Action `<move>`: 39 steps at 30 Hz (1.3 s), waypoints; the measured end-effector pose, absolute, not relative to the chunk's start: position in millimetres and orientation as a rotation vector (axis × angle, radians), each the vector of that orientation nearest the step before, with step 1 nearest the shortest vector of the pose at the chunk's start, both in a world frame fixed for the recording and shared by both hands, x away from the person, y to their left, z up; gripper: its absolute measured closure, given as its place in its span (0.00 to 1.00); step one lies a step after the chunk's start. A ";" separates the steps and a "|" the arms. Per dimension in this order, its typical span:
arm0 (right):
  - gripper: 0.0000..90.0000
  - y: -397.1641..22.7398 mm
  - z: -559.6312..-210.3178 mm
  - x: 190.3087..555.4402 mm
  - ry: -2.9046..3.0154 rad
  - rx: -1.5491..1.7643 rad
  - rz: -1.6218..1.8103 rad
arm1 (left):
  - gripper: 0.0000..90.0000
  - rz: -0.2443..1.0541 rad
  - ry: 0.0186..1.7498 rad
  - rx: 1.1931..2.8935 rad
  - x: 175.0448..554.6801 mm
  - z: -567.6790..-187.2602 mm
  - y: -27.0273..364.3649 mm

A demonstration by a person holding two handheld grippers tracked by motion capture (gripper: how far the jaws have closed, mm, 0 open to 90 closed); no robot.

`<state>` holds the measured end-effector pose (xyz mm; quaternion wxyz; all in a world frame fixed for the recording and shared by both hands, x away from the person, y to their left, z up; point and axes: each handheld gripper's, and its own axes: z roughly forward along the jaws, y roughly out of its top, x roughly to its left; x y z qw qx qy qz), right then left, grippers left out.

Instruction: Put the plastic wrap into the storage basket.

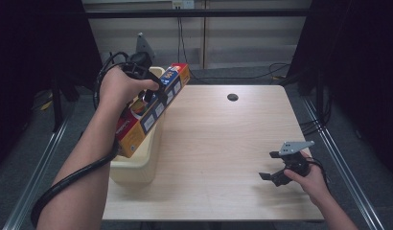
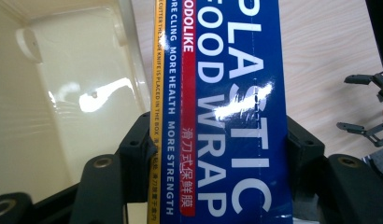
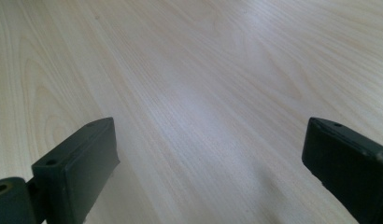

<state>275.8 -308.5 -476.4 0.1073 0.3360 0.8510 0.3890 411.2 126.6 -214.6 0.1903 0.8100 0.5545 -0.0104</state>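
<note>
Plastic wrap box (image 1: 151, 109) — long, blue and orange — tilted above cream bin (image 1: 137, 165)

A long plastic wrap box (image 1: 151, 109), deep blue on its broad face with bold white lettering, a red vertical stripe bearing white characters and a yellow-orange edge printed in small dark type, sits between the black jaws of the left gripper (image 2: 217, 144) over a glossy cream-coloured bin (image 1: 137, 165). From above, the box shows an orange side with red ends and small white-and-blue panels. The table (image 1: 218, 143) is pale blond wood with fine grain streaks and one dark round hole, and the right gripper (image 1: 271, 165) is black with a grey plate on top.
</note>
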 end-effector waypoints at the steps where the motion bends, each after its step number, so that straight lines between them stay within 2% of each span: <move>1: 0.04 -308.0 -476.3 275.3 2.511 0.999 1.143 | 0.45 -0.031 1.561 2.270 411.5 -214.2 127.5; 12: 0.04 -308.4 -476.1 275.0 2.516 0.998 1.141 | 0.45 -0.021 1.611 2.234 412.4 -208.0 138.1; 29: 0.04 -308.5 -475.9 275.1 2.513 1.000 1.148 | 0.45 0.086 1.705 2.176 410.5 -205.9 160.4; 39: 0.04 -306.7 -476.4 275.0 2.517 0.997 1.150 | 0.45 0.076 1.755 2.140 409.4 -211.8 170.3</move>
